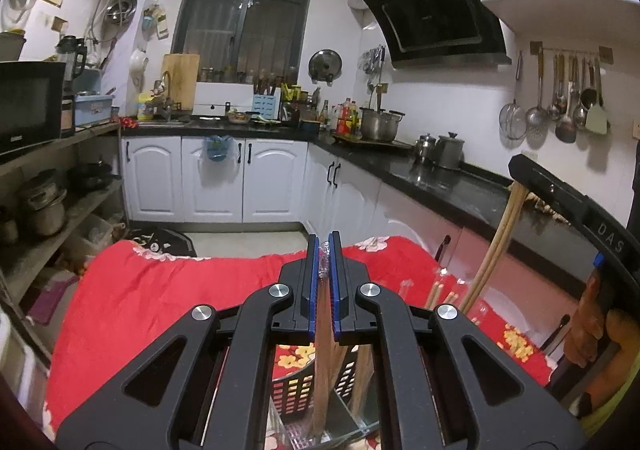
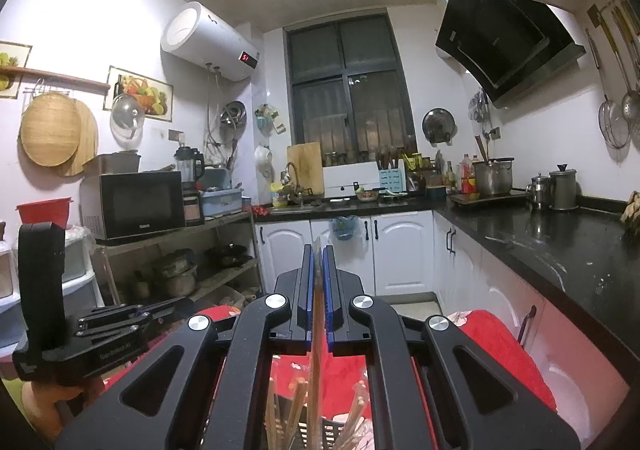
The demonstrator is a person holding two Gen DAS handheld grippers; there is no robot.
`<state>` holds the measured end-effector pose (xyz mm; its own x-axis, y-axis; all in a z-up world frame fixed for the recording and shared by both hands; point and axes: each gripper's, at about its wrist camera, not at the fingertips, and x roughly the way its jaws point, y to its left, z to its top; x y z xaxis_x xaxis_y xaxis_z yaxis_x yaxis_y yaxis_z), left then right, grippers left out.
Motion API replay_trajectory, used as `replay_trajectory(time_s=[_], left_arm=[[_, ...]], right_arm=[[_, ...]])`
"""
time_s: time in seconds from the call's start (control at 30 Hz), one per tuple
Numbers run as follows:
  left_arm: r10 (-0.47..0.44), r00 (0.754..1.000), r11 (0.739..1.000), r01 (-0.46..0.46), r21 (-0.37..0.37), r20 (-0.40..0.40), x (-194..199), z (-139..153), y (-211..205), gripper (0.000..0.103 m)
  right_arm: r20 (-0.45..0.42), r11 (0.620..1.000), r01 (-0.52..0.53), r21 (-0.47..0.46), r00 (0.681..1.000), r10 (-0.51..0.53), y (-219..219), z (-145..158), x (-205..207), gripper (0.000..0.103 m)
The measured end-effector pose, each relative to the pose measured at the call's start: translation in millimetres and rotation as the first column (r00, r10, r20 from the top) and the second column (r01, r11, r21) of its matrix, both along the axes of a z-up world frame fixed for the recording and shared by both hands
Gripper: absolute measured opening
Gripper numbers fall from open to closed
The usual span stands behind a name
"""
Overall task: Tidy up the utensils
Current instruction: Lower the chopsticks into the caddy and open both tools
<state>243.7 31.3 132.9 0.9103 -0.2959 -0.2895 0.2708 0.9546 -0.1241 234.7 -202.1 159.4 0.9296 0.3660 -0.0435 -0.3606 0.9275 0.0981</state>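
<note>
Left wrist view: left tongs (image 1: 329, 246) squeezed almost shut on a thin bundle of long brown wooden chopsticks in clear plastic wrap (image 1: 323, 334). Wrapped tip peeking out between the blue pads (image 1: 308, 286). Bundle hanging straight down into a black plastic basket with small slots (image 1: 294, 390), set on the red flowered cloth on the counter (image 1: 160, 290). Beside the basket, a clear box-like holder, too blurry to tell more. Over to the right, right tongs (image 1: 520, 169) pinching a pair of pale wooden chopsticks (image 1: 496, 242), ends pointing down toward more loose chopstick tips (image 1: 440, 296) near the basket. A hand (image 1: 600, 334) gripping the handle of that tool.

Right wrist view: right tongs (image 2: 318, 250) also closed tight, with a thin pale stick (image 2: 316, 350) held between the blue pads. Stick running down toward the black slotted basket (image 2: 332, 432) at the bottom edge. Several more brown chopsticks (image 2: 294, 410) already standing or leaning there, and some wrapped ones on the right side. Left tongs (image 2: 176, 308) seen from the side at the left, low over the red cloth.

Job looks partly done: some chopsticks already in the basket. Two more lots still gripped, just above or just inside the basket. Still to do, most likely: lower them in, let go, then gather any loose ones left on the cloth.
</note>
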Motion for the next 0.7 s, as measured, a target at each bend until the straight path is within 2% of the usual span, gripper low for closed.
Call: replay_trajectory(time_s=[0.27,0.47,0.5,0.53,0.57,0.7], left_arm=[[-0.001,0.999,1.000,0.001,0.005,-0.036,2,-26,1,0.002],[-0.019,0.998,1.000,0.020,0.013,-0.065,3,-42,2,0.003],[-0.021,0.997,1.000,0.022,0.011,-0.074,3,-44,2,0.003],[-0.022,0.997,1.000,0.023,0.012,-0.079,3,-45,1,0.003],[-0.021,0.996,1.000,0.022,0.016,-0.084,3,-47,0,0.003],[-0.018,0.994,1.000,0.019,0.007,-0.109,3,-50,3,0.004]], right_arm=[[-0.042,1.000,-0.001,-0.016,0.999,0.000,11,-25,9,0.005],[-0.123,1.000,0.013,-0.017,0.992,-0.015,11,-38,15,0.006],[-0.131,1.000,0.011,-0.016,0.991,-0.013,11,-39,15,0.010],[-0.139,1.000,0.013,-0.015,0.990,-0.015,10,-41,15,0.021],[-0.146,1.000,0.021,-0.015,0.989,-0.023,9,-42,14,0.026],[-0.173,0.999,0.018,-0.037,0.985,-0.025,9,-45,11,0.028]])
